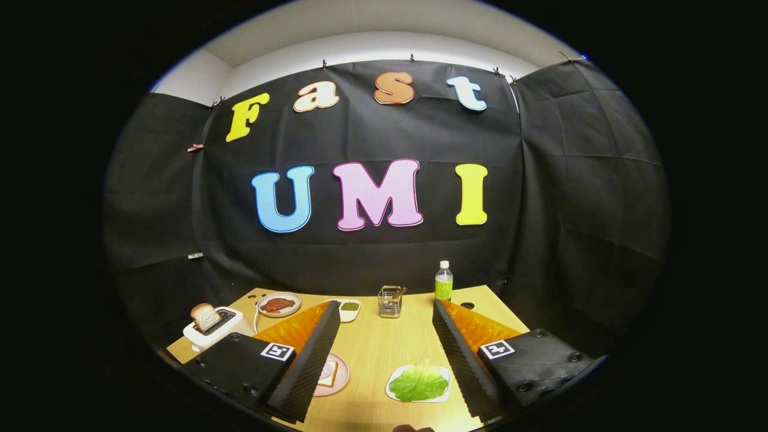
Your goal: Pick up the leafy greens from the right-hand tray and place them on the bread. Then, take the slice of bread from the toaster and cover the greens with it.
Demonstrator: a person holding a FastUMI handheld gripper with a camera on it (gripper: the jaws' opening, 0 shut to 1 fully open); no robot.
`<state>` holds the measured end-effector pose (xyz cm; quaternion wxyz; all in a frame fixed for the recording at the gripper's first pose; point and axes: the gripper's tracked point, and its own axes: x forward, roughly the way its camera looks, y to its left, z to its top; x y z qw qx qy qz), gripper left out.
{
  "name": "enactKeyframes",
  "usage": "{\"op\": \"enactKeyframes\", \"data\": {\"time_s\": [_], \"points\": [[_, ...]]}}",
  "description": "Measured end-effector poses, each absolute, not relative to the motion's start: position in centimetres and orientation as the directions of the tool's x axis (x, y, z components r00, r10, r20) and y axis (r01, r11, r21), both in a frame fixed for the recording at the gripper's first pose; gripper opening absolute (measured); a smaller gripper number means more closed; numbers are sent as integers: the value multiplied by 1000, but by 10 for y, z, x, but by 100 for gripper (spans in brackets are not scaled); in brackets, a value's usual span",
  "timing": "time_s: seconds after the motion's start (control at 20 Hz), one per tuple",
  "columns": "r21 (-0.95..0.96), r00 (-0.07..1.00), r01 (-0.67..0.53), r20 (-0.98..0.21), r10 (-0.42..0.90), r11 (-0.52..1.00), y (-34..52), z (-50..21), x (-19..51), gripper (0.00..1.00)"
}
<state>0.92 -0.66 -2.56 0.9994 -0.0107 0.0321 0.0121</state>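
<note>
Green leafy greens (pixel 419 380) lie on a small white tray (pixel 395 391) on the wooden table, between my two fingers and nearer the right one. A pink plate (pixel 340 378) with a slice of bread (pixel 327 373) peeks out from behind my left finger (pixel 309 360). Off to the left beyond the fingers stands a white toaster (pixel 213 329) with a bread slice (pixel 204 315) sticking up out of it. My gripper (pixel 384 312) hangs open above the table, nothing held between its black ribbed pads.
Along the table's far side stand a plate of brown meat (pixel 278 304), a small white dish of green stuff (pixel 349 308), a wire holder (pixel 390 301) and a green bottle (pixel 443 282). A round hole (pixel 467 305) marks the tabletop near the bottle.
</note>
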Motion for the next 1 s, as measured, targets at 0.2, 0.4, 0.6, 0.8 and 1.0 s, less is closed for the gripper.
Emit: {"op": "enactKeyframes", "data": {"time_s": [0.2, 0.4, 0.6, 0.8, 1.0], "points": [[-28, 997, -26, -76, 23, 999, -11, -31, 18, 96], [-29, 993, -25, -113, 22, 999, -14, -45, 25, 96], [-33, 987, -34, -161, 28, 999, -15, -67, 35, 96], [-46, 975, -36, -219, 25, 998, -23, -95, 48, 96], [-46, 949, -30, -314, 14, 998, -39, -139, 61, 97]]}}
